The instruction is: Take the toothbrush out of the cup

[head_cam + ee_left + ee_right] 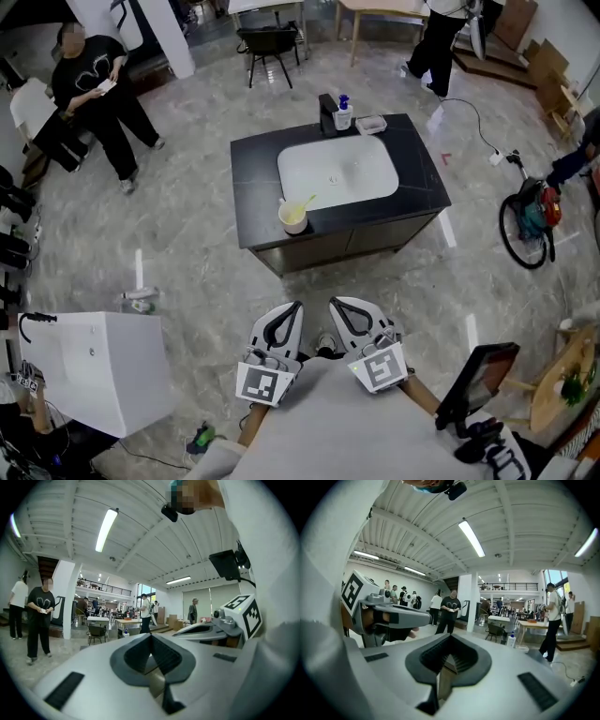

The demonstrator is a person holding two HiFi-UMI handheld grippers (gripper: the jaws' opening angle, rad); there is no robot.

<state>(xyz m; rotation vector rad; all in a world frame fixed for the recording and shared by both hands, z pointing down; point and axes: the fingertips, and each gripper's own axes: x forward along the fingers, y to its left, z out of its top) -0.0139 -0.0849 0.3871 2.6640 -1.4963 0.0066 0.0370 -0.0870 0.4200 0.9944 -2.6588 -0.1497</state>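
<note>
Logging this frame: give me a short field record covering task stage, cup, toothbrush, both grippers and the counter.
stage: not started; toothbrush not yet taken out
cup: upright at the front edge of the counter, just in front of the sink basin
toothbrush: yellow-green, leaning in the cup
left gripper: jaws together, empty, well short of the counter
right gripper: jaws together, empty, beside the left gripper
other: bottle at the counter's back edge
</note>
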